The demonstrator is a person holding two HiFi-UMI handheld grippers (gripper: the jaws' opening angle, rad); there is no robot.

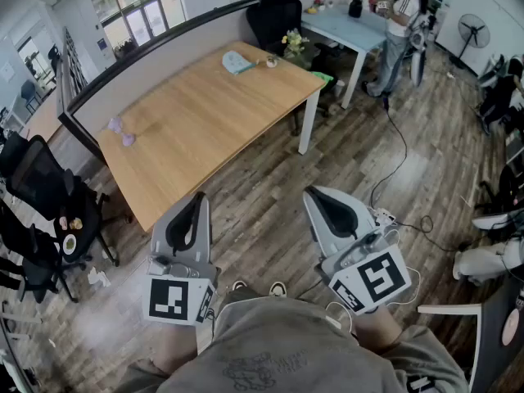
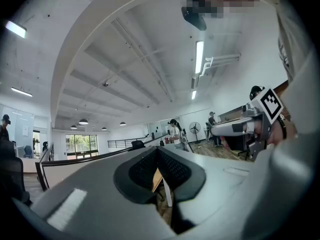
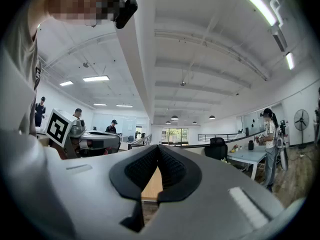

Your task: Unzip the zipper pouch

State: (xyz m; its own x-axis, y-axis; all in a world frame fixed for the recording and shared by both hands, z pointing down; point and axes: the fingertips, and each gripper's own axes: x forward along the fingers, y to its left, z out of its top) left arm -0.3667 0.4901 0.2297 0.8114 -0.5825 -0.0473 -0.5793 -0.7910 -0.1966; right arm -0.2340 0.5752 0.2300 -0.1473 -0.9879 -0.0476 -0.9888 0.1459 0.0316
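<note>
Down at the person's waist, left gripper (image 1: 199,196) and right gripper (image 1: 313,192) both have their jaws pressed together on nothing. Ahead stands the wooden table (image 1: 205,129), with the pale blue pouch (image 1: 238,62) lying untouched at its far end. Unzipping looks unstarted: approach, grasp and pull all remain.
</note>
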